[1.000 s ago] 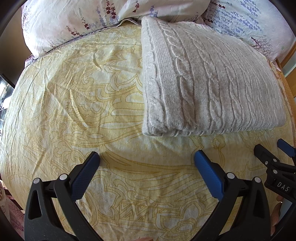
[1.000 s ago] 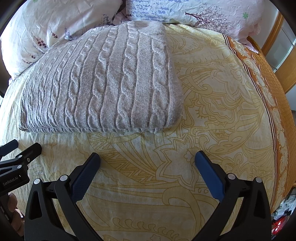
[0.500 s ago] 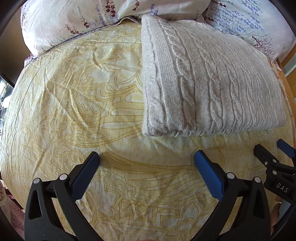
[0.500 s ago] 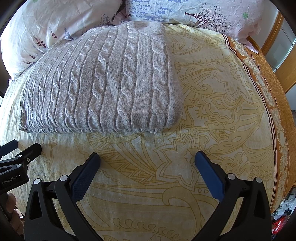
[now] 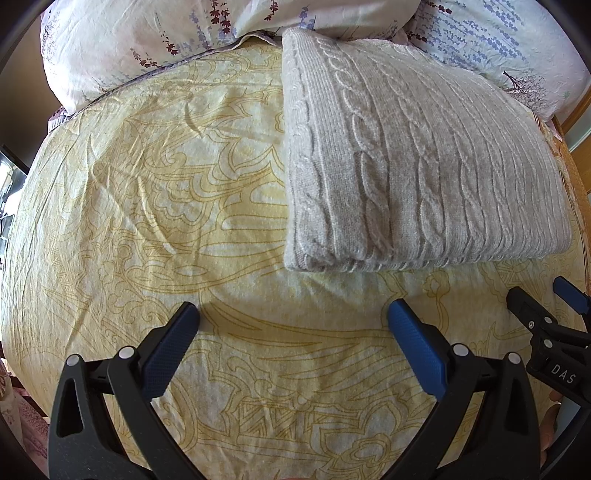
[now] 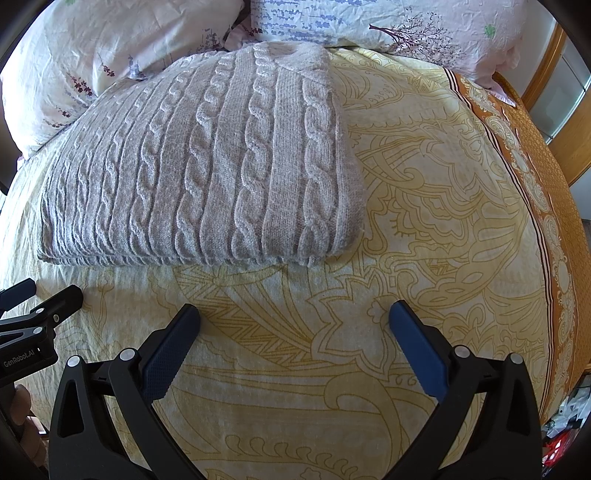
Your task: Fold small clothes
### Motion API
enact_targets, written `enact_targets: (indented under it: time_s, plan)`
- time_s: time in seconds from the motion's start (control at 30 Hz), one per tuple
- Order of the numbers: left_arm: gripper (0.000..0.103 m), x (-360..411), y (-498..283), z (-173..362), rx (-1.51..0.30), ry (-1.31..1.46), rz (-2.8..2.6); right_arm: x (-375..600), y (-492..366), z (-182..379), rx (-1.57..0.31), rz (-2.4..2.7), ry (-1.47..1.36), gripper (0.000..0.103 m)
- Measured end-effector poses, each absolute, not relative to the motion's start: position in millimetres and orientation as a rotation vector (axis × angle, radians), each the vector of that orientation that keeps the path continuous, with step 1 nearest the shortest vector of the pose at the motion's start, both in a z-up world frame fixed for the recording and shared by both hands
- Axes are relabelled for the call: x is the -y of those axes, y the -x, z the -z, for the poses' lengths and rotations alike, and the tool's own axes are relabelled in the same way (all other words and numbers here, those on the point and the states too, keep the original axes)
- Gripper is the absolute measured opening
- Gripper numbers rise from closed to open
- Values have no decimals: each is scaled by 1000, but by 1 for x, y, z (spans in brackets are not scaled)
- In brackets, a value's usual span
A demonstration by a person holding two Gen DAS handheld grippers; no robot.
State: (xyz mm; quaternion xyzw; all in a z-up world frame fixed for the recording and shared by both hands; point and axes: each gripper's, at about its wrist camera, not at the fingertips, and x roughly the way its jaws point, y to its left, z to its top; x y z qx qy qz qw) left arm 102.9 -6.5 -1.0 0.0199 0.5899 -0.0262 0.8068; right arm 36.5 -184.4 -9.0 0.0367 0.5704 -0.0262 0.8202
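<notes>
Left wrist view: bed under a pale yellow sheet with ochre line ornament [image 5: 155, 206], two white floral-print pillows [image 5: 155, 40] along the far edge. Folded grey cable-knit sweater [image 5: 417, 166] lying flat on the sheet, right of centre, far end touching the pillows. Left claw [image 5: 293, 314] low in the foreground with blue-padded fingers [image 5: 170, 350] spread wide, holding nothing, well short of the sweater's near edge. Right claw [image 5: 535, 299] poking in at the right margin, tips apart.

Right wrist view: same yellow sheet [image 6: 424, 229], an orange patterned border strip [image 6: 554, 229] down the right side, pillows [image 6: 406, 26] behind. Sweater [image 6: 207, 166] left of centre, near fold facing the camera. Right claw [image 6: 294, 314] spread wide over bare sheet, empty. Left claw [image 6: 44, 295] visible at the left edge, near the sweater's corner, not touching it.
</notes>
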Motion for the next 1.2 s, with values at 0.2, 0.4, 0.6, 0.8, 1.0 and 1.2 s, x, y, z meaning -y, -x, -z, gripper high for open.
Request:
enact_targets:
  time_s: [0.2,0.4,0.6,0.8,1.0,1.2]
  plan:
    - [101,6,-103,1,-1263,-43,56,184,-36,9,-1214,57,-79,102]
    - [101,6,-103,1,-1264,-43,56,184,-36,9,-1214,57,-79,102]
    - [101,7,-104,1,-1264,-44,57,184,-36,9,-1214,56,-78,102]
    - [101,6,-105,1,-1267,-45,59,184,-36,9,-1214,56,-79,102]
    - [101,6,-106,1,-1269,-48,62,184,-36,9,-1213,58,-80,102]
    - [101,6,-106,1,-1272,-53,66,185,-36,8,-1213,58,-79,102]
